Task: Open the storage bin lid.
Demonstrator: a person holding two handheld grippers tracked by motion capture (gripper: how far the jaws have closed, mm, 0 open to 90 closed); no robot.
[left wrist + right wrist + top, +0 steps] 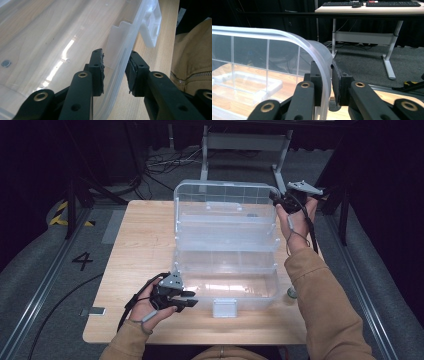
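Note:
A clear plastic storage box (260,292) stands on the wooden table with its lid (225,210) swung up and standing upright at the back. My left gripper (192,299) is at the box's front left corner. In the left gripper view its jaws (115,72) straddle the front wall (117,57), one pad inside the box and one outside, closed on the rim. My right gripper (276,200) is up at the lid's top right corner. The right gripper view has it (328,82) pinching the lid's curved rim (322,60).
A white latch (224,308) hangs from the middle of the box's front wall. A small grey round object (291,293) lies on the table (135,250) just right of the box. Beyond the table stand a desk frame (245,142), floor cables and black curtains.

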